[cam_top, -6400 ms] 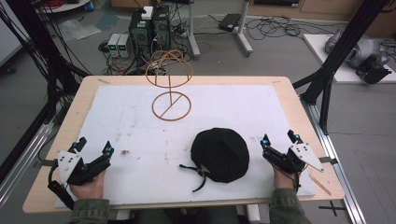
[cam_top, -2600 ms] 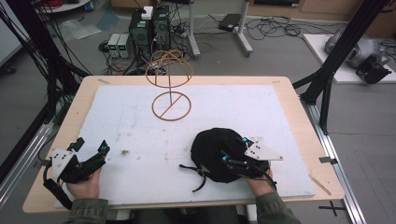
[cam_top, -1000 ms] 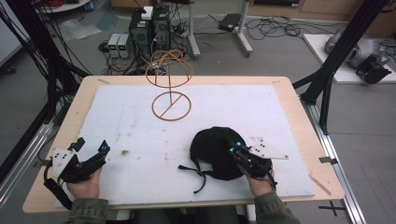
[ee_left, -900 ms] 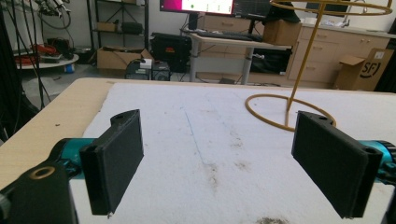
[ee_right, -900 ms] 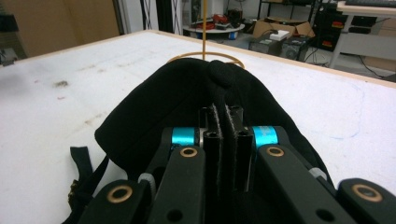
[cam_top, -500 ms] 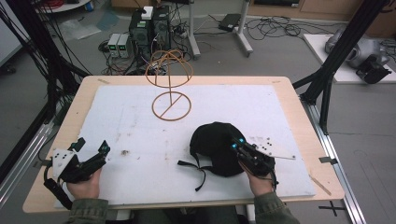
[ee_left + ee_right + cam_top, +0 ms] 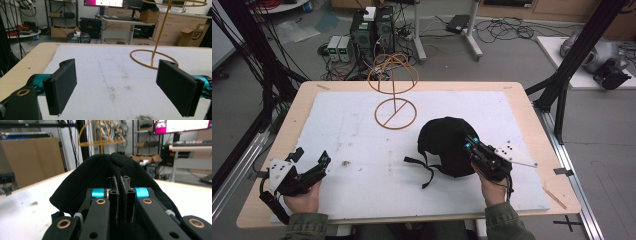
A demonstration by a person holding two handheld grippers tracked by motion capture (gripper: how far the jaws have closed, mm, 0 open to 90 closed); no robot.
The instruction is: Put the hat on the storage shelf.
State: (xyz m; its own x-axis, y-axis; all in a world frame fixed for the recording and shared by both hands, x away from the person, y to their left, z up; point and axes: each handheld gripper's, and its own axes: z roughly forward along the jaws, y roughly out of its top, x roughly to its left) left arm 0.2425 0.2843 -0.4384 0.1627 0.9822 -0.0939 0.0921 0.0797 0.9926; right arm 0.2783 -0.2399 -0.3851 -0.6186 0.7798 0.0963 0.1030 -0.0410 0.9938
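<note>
A black cap point(image 7: 443, 142) lies on the white mat point(image 7: 512, 115), right of middle, with its straps point(image 7: 424, 171) trailing toward the front. My right gripper point(image 7: 469, 145) is shut on the cap's right edge; in the right gripper view the jaws pinch a fold of the cap point(image 7: 100, 170) at my right gripper point(image 7: 119, 195). My left gripper point(image 7: 312, 159) rests open at the front left, nothing between its pads point(image 7: 62, 85). A yellow wire hat stand point(image 7: 395, 112) stands at the back middle, also visible as the stand point(image 7: 160, 30) and the stand point(image 7: 101, 135).
The wooden table's rim point(image 7: 532, 120) borders the mat. A small dirt speck point(image 7: 345, 162) lies right of the left gripper. Black frame posts point(image 7: 562, 85) stand at the table's sides. Computers and cables point(image 7: 372, 30) sit on the floor beyond the far edge.
My right gripper came in from the table's right edge and shut on the cap. Over the last second the cap has shifted slightly back and left. The left gripper has stayed put.
</note>
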